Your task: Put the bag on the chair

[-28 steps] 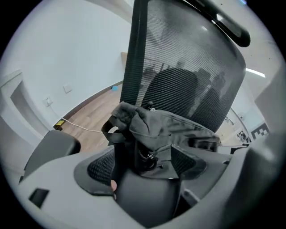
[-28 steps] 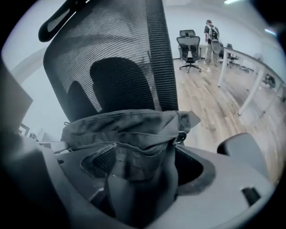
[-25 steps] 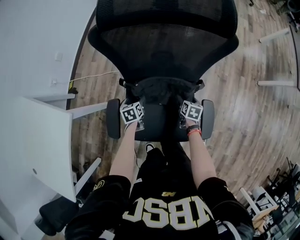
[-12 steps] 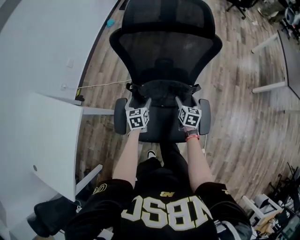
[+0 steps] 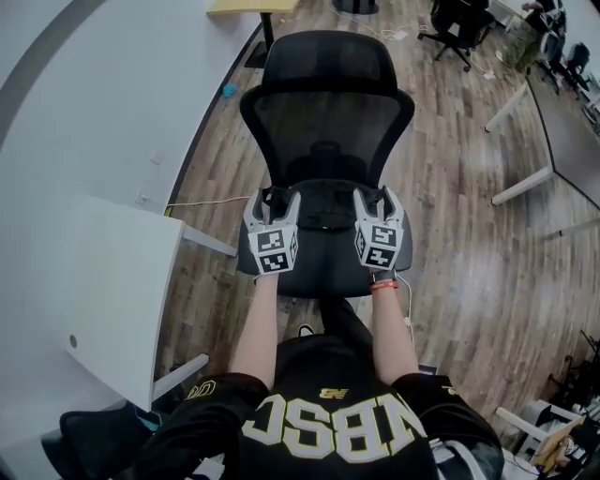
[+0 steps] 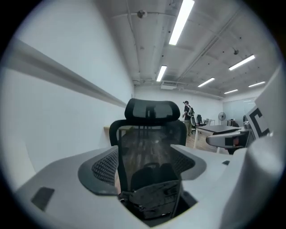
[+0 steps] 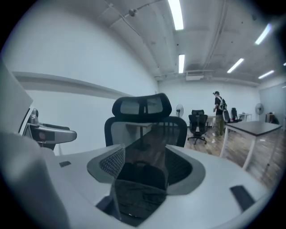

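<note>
- Nearest, behind the grippers, two bare forearms [image 5: 255, 328] come out of a black jersey [image 5: 328, 422] with pale block lettering. A red band [image 5: 385, 285] rings the right wrist.
- At the back end of each gripper sits a white cube [image 5: 272, 251] printed with black square markers.
- The left gripper [image 5: 274, 199] has pale, smooth moulded jaws with dark cross-hatched pads. They stand apart and pinch nothing.
- The right gripper [image 5: 378, 198] is built the same. Its jaws have just been closing, yet a gap remains and no pad presses on anything.
- Just ahead of the tips, in the space between the two grippers, lies the bag [image 5: 324, 202], of dark, soft, rumpled fabric. It rests on the chair's padded black seat [image 5: 323, 267], up against the backrest.
- Beyond the bag rises the curved, see-through black mesh backrest [image 5: 328, 127], topped by a rounded headrest [image 5: 326, 58].
- Left of the left gripper are a flat white desk [image 5: 84, 281], a plain white wall [image 5: 103, 103] and a thin white cable [image 5: 211, 201].
- Right of the right gripper stretches a grey-brown plank floor [image 5: 469, 244].
- Far ahead stand a dark-topped table [image 7: 254, 129], another black office chair [image 7: 198, 123] and a standing person [image 7: 219, 114], under long ceiling strip lights [image 7: 175, 13].
</note>
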